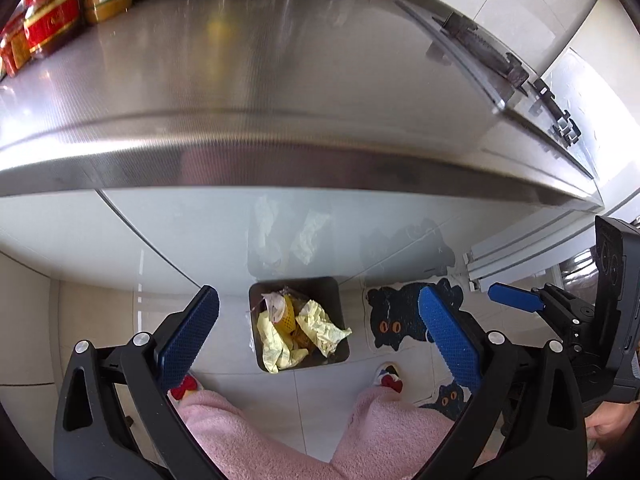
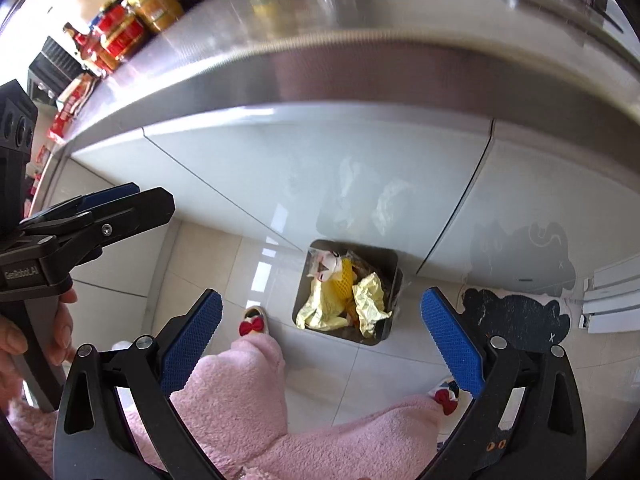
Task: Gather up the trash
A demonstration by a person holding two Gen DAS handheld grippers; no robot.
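A small grey trash bin (image 1: 338, 354) stands on the tiled floor against the white cabinet, below the steel counter. It holds crumpled pale yellow paper (image 1: 320, 326), a yellow mesh piece (image 1: 289, 314) and a white wrapper. It also shows in the right wrist view (image 2: 383, 336) with the same trash (image 2: 370, 300). My left gripper (image 1: 318, 312) is open and empty, high above the bin. My right gripper (image 2: 320, 312) is open and empty, also above the floor near the bin. The right gripper appears at the left view's right edge (image 1: 516, 298). The left gripper appears at the right view's left edge (image 2: 132, 200).
A steel counter (image 1: 260, 80) spans the top, with jars and red packets (image 1: 52, 24) at its back left. A black cat-shaped mat (image 1: 400, 316) lies right of the bin. The person's pink-clad legs (image 2: 240, 400) and bow slippers stand before the bin.
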